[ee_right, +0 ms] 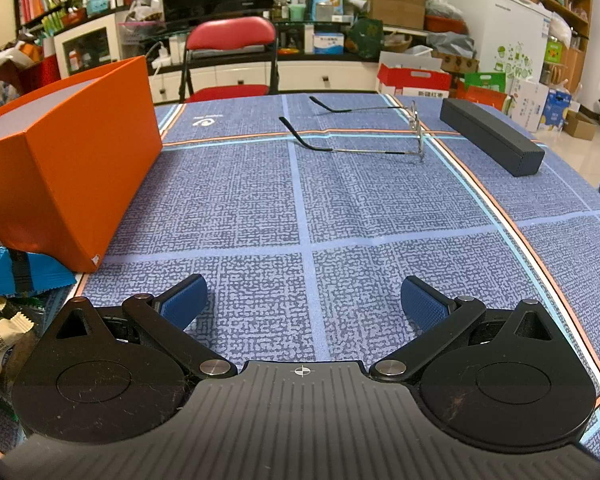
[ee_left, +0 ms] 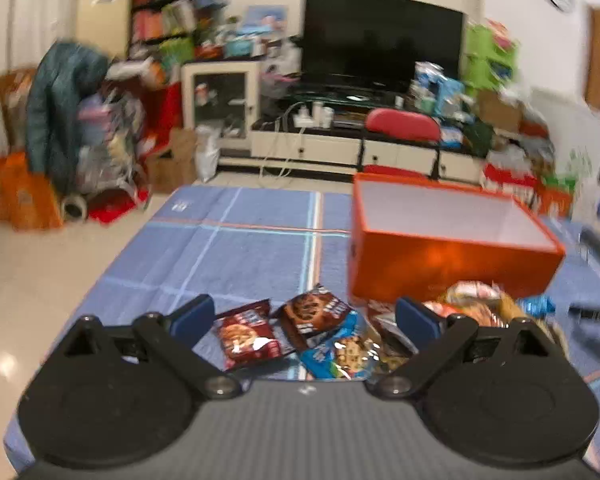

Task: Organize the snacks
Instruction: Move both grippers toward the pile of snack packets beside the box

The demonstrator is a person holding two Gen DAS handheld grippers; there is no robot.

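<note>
Cookie packets (ee_left: 296, 332) lie just ahead of the left gripper (ee_left: 304, 316), jaws wide, nothing held; pile sits at the tabletop's near edge, against the orange box (ee_left: 440, 256). Right gripper (ee_right: 304, 300) spread, empty. Take one packet by its edge, drop it into the box.

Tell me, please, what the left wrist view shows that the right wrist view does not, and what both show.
Only the left wrist view shows the cookie packets: a red one, a brown one and a blue one, lying in front of the open left gripper.

Only the right wrist view shows the eyeglasses and the long dark case on the cloth, beyond the open, empty right gripper.

Both show the orange box, the blue tablecloth and the red chair.
</note>
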